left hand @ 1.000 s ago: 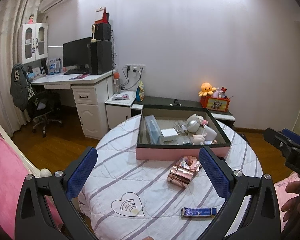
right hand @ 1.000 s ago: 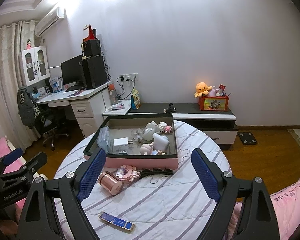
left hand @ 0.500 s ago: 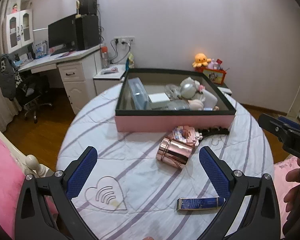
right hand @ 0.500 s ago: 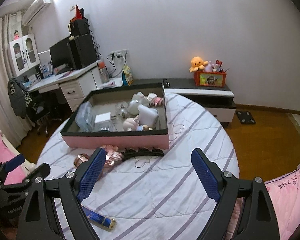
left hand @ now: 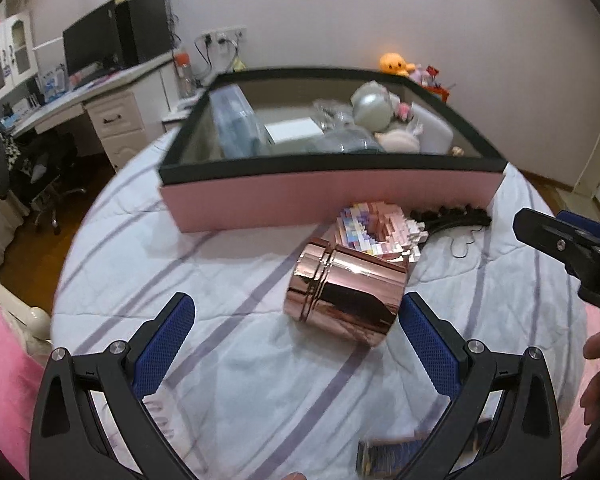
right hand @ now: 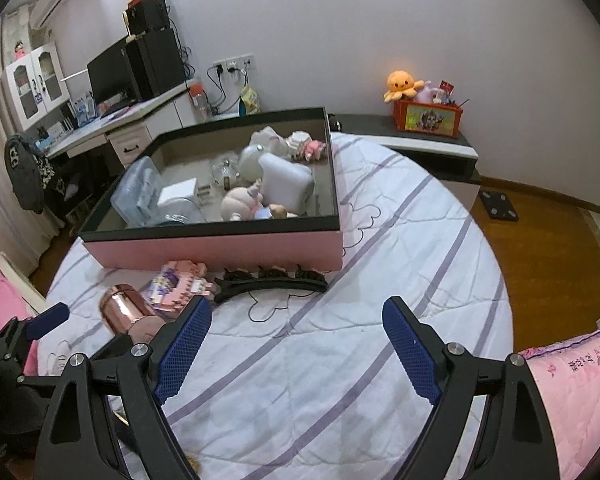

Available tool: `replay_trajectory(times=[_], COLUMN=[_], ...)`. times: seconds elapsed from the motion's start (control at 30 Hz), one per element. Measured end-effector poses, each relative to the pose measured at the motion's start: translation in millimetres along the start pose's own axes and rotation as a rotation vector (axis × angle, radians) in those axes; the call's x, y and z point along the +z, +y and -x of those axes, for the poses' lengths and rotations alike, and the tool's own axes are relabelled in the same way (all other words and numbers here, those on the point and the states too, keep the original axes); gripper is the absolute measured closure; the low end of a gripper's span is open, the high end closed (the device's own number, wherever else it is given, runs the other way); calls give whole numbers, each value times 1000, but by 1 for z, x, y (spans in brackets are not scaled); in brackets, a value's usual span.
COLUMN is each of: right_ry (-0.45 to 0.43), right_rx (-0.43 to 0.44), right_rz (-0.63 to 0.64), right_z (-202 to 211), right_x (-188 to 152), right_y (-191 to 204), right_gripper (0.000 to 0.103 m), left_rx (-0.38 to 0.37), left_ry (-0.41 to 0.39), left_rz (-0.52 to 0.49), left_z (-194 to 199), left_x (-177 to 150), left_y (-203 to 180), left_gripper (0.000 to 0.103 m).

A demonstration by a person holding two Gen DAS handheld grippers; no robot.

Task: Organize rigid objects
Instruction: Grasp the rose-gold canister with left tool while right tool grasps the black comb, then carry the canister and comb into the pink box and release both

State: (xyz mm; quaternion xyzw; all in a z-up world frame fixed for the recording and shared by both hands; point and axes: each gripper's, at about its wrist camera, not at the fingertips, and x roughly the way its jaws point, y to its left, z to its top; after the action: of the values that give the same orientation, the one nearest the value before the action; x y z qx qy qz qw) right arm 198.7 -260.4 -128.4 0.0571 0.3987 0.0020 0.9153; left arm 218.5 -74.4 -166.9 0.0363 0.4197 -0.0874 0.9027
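Note:
A rose-gold metal cup [left hand: 346,292] lies on its side on the striped round bed cover, just ahead of my open left gripper [left hand: 296,320] and nearer its right finger. Behind the cup sit a pink block model [left hand: 376,232] and a black hair clip [left hand: 452,216]. A pink box with a black rim [left hand: 328,196] holds several toys and cases. My right gripper [right hand: 296,328] is open over bare cover, with the cup [right hand: 126,310] to its left and the hair clip [right hand: 270,284] ahead. A blue flat box [left hand: 392,456] lies near the left gripper's right arm.
A desk with a monitor [right hand: 108,76] stands at the back left, and a low cabinet with an orange plush [right hand: 404,84] on a red box at the back right. Pink bedding [right hand: 576,396] lies to the right. Wooden floor surrounds the round bed.
Both grippers have come down and forward toward the bed cover. The cup now looms large just ahead of the left gripper. Both stay open.

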Motion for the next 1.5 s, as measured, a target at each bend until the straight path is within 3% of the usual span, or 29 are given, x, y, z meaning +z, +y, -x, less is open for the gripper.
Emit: replay_trajectory(times=[0.13,0.2,0.27,0.33,0.7,0.8,0.87,1.5], right_ry=[39,59,74,90,138,153,159,74], right_rx=[-2,4,14,30,33,17,-35,27], right_rz=[4,4,6,15,46,78,159,101], right_z=[-17,-27,-34,-43,-82,-88,-93,-51], right_x=[1,0,0,2,9,10,6,2], right_y=[-2,-2,-1,4,20,26,37,22], right_gripper=[14,14,14,14,14,5,4,8], left_rx=[-15,-41,-65,-70,-50,-42,-44,-32], left_ry=[15,19,32,41,28,24,23,-14], left_rz=[0,14,28,37,67,63,66,79], left_z=[-12,-16,-19,-21,-23,-24,-24,7], left_x=[5,7,9,9,9,9,9,3], left_y=[-1,2,5,8,25,24,26,38], left_gripper=[0,9,36,46,48,48,48,48])
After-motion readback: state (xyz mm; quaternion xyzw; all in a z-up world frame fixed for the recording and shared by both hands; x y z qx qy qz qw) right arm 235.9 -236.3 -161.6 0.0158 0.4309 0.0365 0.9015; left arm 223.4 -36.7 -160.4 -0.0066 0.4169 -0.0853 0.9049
